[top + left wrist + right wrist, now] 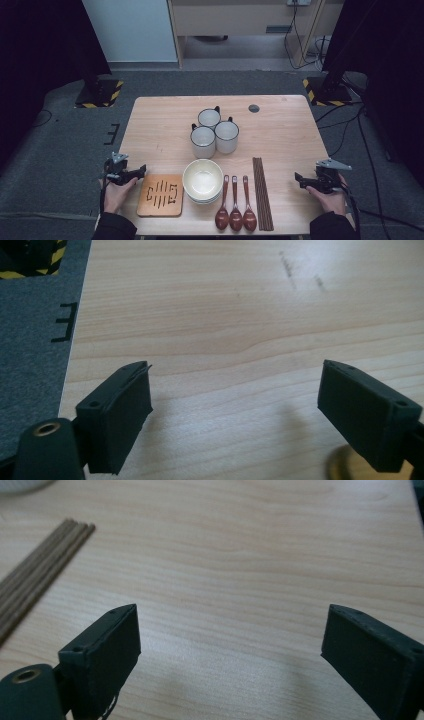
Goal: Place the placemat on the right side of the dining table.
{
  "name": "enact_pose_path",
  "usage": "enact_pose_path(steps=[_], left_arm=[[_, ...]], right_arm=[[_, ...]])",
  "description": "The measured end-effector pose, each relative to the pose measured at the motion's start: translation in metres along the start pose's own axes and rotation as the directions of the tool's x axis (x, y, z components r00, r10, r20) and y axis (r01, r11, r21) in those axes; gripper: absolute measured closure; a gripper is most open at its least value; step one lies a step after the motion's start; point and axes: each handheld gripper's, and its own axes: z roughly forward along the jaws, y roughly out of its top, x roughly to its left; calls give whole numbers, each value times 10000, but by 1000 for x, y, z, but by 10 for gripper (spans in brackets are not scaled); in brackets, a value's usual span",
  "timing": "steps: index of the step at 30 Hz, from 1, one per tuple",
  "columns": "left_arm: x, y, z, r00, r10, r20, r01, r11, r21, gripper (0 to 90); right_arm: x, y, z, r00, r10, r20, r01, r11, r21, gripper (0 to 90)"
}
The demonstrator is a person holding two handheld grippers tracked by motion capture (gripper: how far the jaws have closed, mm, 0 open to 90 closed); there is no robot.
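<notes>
We see the trivet (160,195) lower left on the table (160,125), nearest the left gripper (142,171), jaws apart, empty. Chopsticks (262,192) lower right, near the right gripper (298,178), jaws wide, empty. Bowls (202,180), spoons (235,205) between.

a lab: hazard-taped stand bases (98,94), floor cables (345,131), grey carpet (50,150).

Left claw (141,171) jaws apart, empty; right claw (298,178) jaws apart, empty; both level, pointing inward.
</notes>
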Motion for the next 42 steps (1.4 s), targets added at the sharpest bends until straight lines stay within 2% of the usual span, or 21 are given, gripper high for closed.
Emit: enact_pose_path(steps=[4,6,11,14,17,27,30,34,42], left_arm=[[-8,0,-15,9997,-161,209,172,9983,-563,169],[-13,0,-21,9994,-193,286,213,9970,-742,178],[-22,-5,-30,9993,-53,381,84,9967,-801,198],[-27,-10,-37,9992,-6,411,37,9971,-758,204],[-30,-14,-40,9992,81,398,-53,9976,-695,206],[-43,-22,-36,9978,421,517,-410,9989,-229,163],[-50,-25,-35,9962,457,742,-443,9988,-206,150],[-54,-27,-33,9948,595,821,-594,9982,-37,137],[-59,-29,-29,9934,587,988,-595,9982,58,118]], right_arm=[[1,2,-9,9989,231,400,-215,9990,-399,100],[3,3,-12,9989,255,397,-234,9983,-534,101],[11,6,-13,9993,166,325,-151,9988,-472,109],[20,7,-14,9993,-170,324,185,9987,-464,105],[26,9,-16,9992,-263,296,278,9983,-522,104],[46,13,-19,9988,-440,236,456,9965,-704,101],[52,14,-20,9988,-474,78,479,9959,-770,91],[54,14,-21,9988,-498,27,498,9956,-796,86],[56,14,-21,9988,-486,-19,483,9965,-677,79]])
